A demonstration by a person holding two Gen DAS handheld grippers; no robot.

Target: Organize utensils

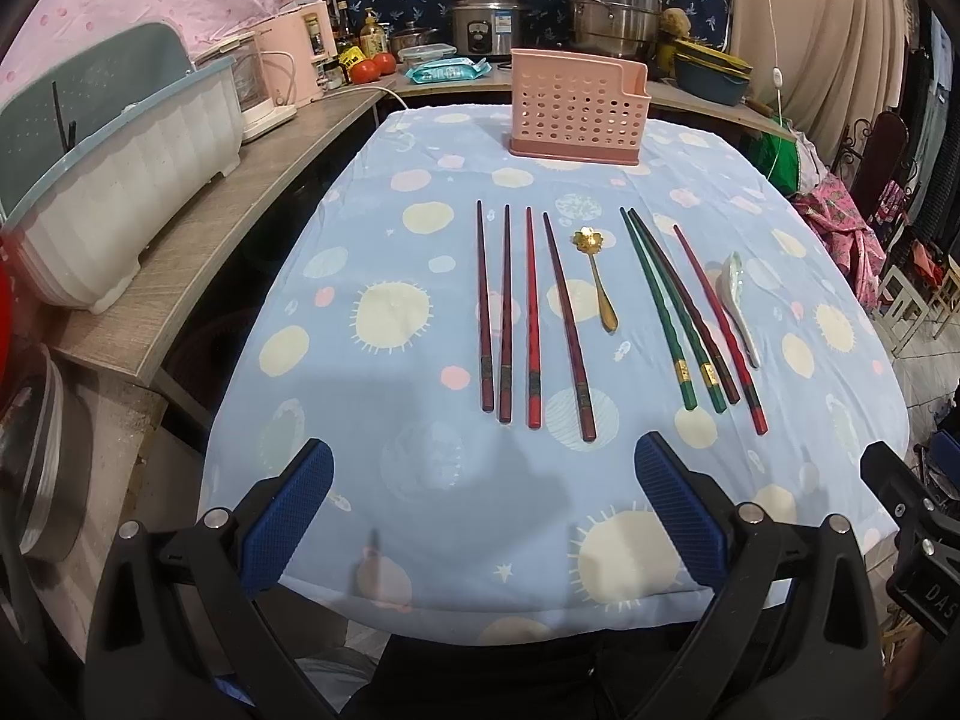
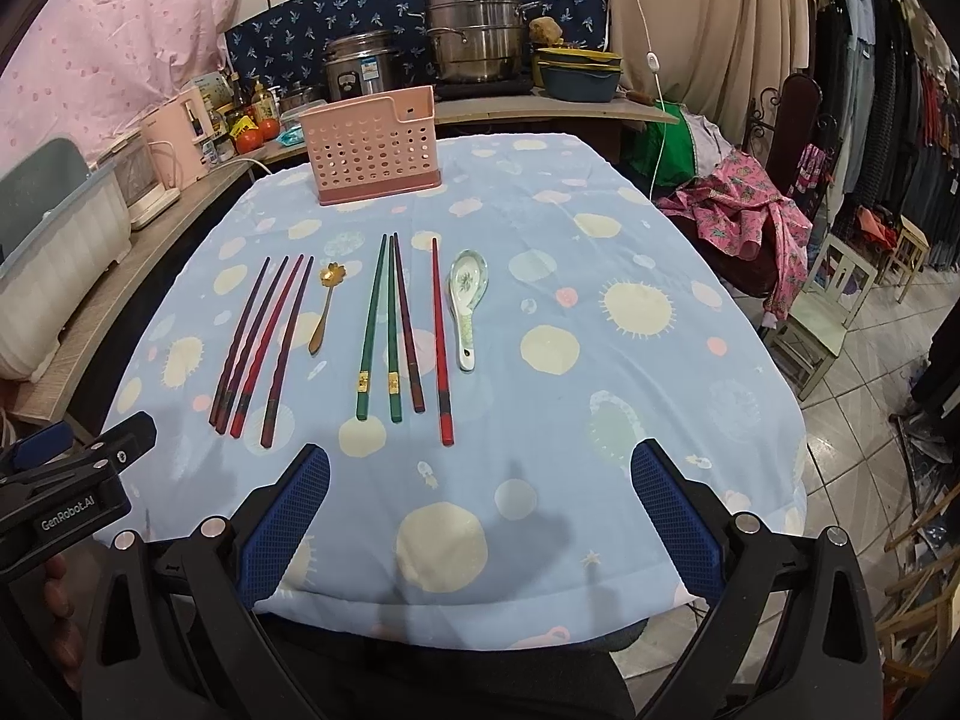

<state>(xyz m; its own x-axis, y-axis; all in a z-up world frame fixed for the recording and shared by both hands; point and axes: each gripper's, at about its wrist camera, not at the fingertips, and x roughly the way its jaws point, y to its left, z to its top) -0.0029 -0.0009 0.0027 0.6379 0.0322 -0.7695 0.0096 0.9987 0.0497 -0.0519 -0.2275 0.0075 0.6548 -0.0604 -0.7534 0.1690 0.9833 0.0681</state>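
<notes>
A pink perforated utensil holder [image 1: 577, 114] [image 2: 373, 147] stands at the far end of the blue patterned table. In front of it lie several dark red chopsticks [image 1: 507, 312] [image 2: 264, 342] on the left, a small gold spoon [image 1: 597, 282] [image 2: 324, 309] in the middle, then two green chopsticks [image 1: 660, 312] [image 2: 378, 324], two more red ones [image 1: 717, 324] [image 2: 439, 342] and a white ceramic spoon [image 1: 738, 300] [image 2: 465, 306]. My left gripper [image 1: 483, 504] and right gripper [image 2: 480, 507] hover open over the near table edge, nothing between the fingers. The left gripper's body [image 2: 66, 480] shows in the right wrist view.
A wooden counter [image 1: 198, 246] runs along the left with a white-and-teal dish rack [image 1: 120, 180] and a pink appliance [image 1: 294, 60]. Steel pots [image 1: 612, 6] and a rice cooker [image 1: 483, 24] stand behind the table. Chairs [image 2: 828, 312], clothes and tiled floor lie to the right.
</notes>
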